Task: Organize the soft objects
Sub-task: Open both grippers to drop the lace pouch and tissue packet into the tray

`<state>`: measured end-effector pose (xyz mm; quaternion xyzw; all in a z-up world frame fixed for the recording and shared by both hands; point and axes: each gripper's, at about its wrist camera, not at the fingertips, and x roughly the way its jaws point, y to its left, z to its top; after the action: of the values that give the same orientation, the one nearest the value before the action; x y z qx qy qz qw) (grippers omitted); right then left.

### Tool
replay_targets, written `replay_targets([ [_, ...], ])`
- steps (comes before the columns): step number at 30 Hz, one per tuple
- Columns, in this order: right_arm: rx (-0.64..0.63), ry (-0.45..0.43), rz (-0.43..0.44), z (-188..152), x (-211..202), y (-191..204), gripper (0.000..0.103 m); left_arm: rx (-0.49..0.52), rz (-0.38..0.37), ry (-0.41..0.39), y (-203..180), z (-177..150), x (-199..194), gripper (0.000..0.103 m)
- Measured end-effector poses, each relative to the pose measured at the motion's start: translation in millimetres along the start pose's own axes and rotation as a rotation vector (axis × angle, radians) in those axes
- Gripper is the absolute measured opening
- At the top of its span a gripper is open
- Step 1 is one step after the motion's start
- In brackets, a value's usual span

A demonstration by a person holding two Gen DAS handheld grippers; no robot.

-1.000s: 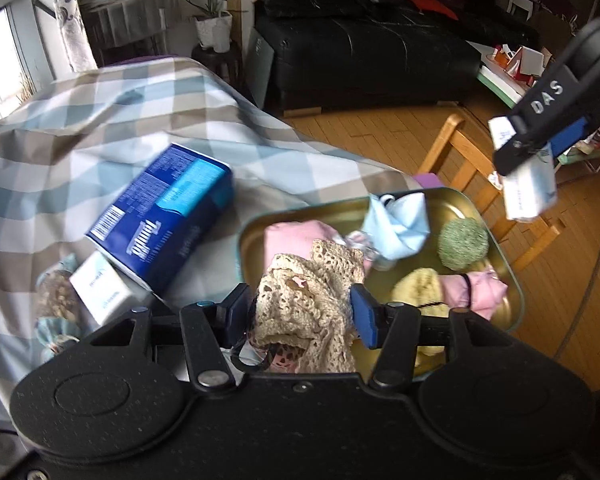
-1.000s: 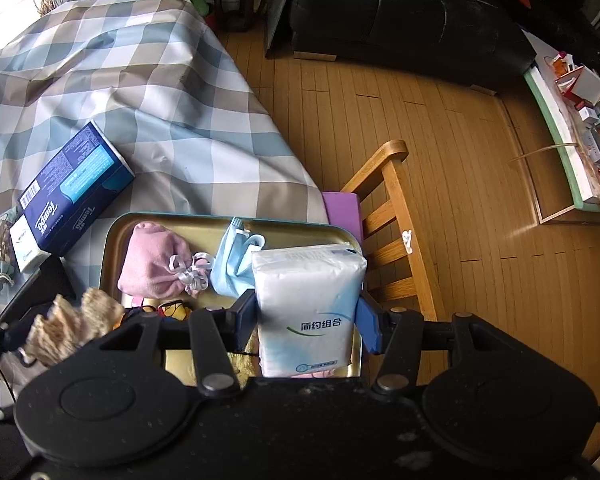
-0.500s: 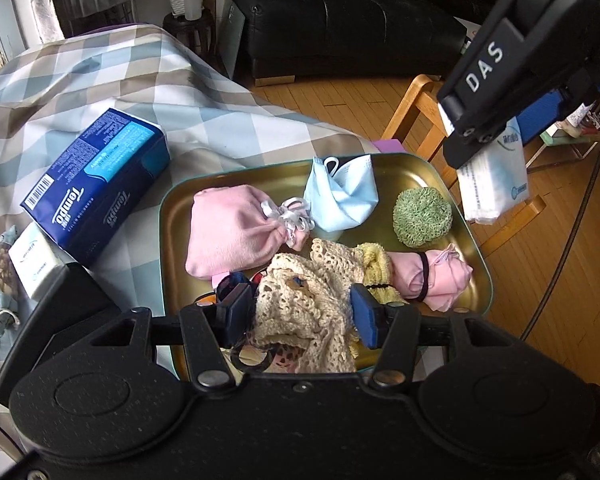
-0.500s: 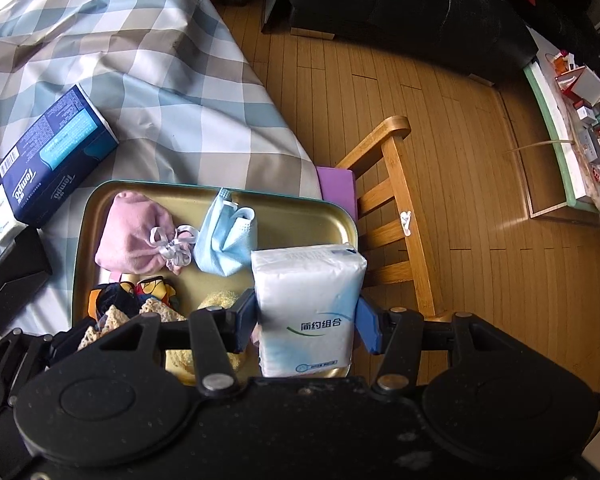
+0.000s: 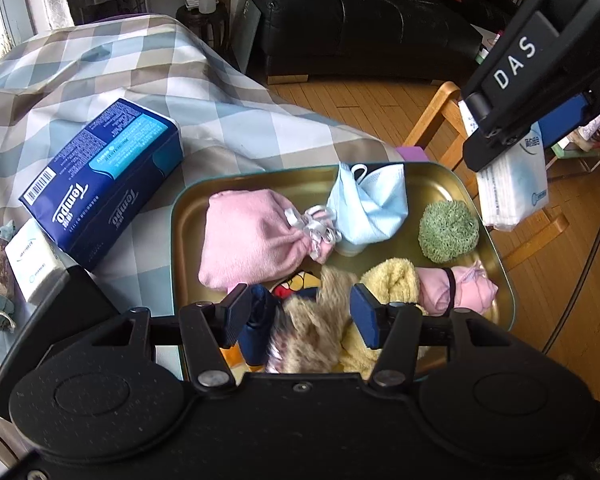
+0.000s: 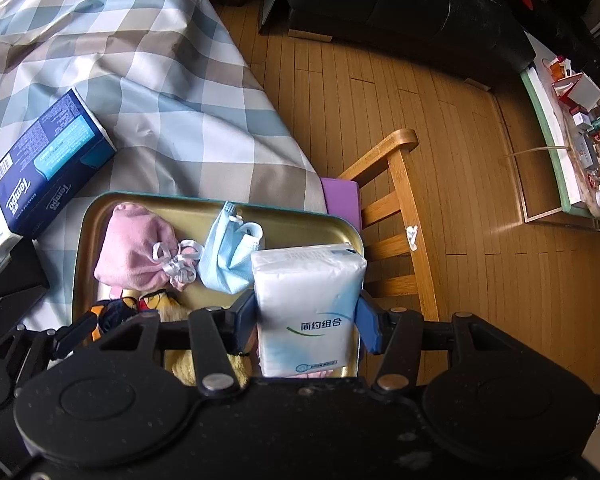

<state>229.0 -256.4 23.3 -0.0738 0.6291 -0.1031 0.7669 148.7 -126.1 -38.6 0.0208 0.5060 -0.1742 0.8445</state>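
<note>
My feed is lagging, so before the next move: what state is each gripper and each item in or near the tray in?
Left gripper: open, fingers apart around blurred beige crocheted cloth.
Right gripper: shut on white tissue pack, held over the tray.
Gold metal tray: on the checked cloth, holding soft items.
Pink drawstring pouch: tied shut, in tray.
Blue face mask: crumpled, in tray.
Green scrubber ball: in tray.
Blue Tempo tissue box: outside tray.

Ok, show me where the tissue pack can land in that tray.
Bare metal shows along the tray's far right corner, between the blue face mask and the green scrubber. The near half is crowded: pink pouch, yellow towel and beige crochet piece.
</note>
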Motion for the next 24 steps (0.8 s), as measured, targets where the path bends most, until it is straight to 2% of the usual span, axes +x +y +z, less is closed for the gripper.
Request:
replay_targets([
  [2,0.015,-0.015,0.011,2,-2,-1,0.053,-0.002,0.007,-0.005,2,1,-1,0.053],
  [4,0.025,-0.025,0.020,4,-5,-1,0.062,-0.004,0.009,-0.005,4,-1,-2,0.053],
  [12,0.017,-0.023,-0.009,1,-3,-2,0.062,0.006,0.026,-0.004,5,-5,-2,0.053],
  [15,0.020,-0.022,-0.017,1,-3,-4,0.062,0.018,0.035,-0.010,4,-7,-3,0.060],
  [24,0.010,-0.021,-0.026,2,-4,0,0.062,0.022,0.071,0.001,7,-8,-10,0.060],
])
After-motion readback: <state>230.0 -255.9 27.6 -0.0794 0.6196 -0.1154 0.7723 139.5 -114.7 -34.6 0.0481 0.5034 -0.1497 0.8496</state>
